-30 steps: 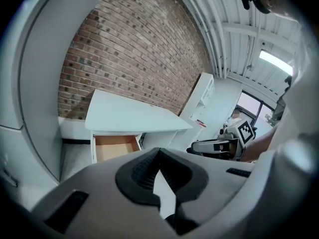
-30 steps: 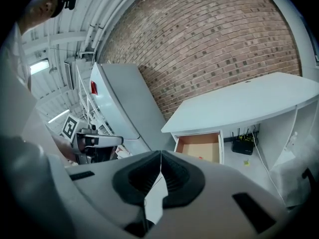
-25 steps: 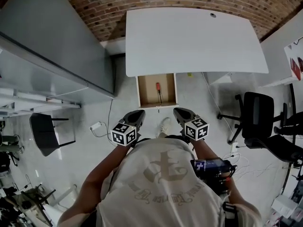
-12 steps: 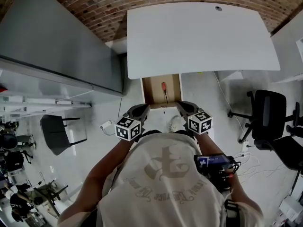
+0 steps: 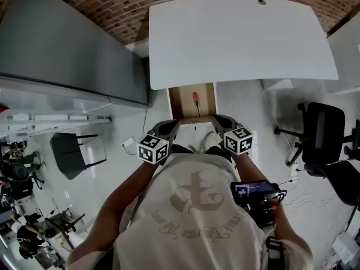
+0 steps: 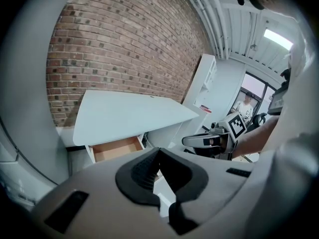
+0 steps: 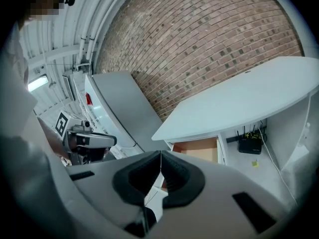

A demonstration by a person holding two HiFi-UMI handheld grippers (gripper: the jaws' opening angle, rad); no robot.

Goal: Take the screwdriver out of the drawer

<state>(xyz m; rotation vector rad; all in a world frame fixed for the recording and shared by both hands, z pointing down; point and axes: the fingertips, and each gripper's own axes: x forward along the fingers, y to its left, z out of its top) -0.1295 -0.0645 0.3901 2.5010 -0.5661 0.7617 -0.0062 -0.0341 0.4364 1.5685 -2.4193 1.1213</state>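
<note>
Red-brown brick wall (image 5: 112,4) backs the work area, with a pale, glossy floor (image 5: 135,167) below. Against the wall stands a white flat-topped desk (image 5: 236,38), and a large grey panel (image 5: 67,44) sits to its left in the head view. A black swivel office chair (image 5: 323,134) stands well apart on the right.

We find the light-brown wooden drawer (image 5: 179,103) pulled open from under the desk's near edge. The red-handled screwdriver with a dark shaft (image 5: 196,99) lies inside it, near the middle, with its handle toward the desk and its shaft toward the drawer front. Nothing touches it.

We note the person in a beige printed shirt (image 5: 191,207) standing just before the drawer, with one tool in each hand. The left gripper (image 5: 170,127) is held just short of the drawer's left front corner. Its own view shows the dark ribbed pads pressed together with nothing between them. The right gripper (image 5: 218,120) is held near the right front corner. Its pads likewise meet along a single line and hold nothing. Both tools point toward the drawer, level with each other and apart. Each carries a white cube with black square markers (image 5: 153,148) behind the jaws.

A small black box with cables (image 7: 247,144) rests on the floor under the desk, at the wall.
</note>
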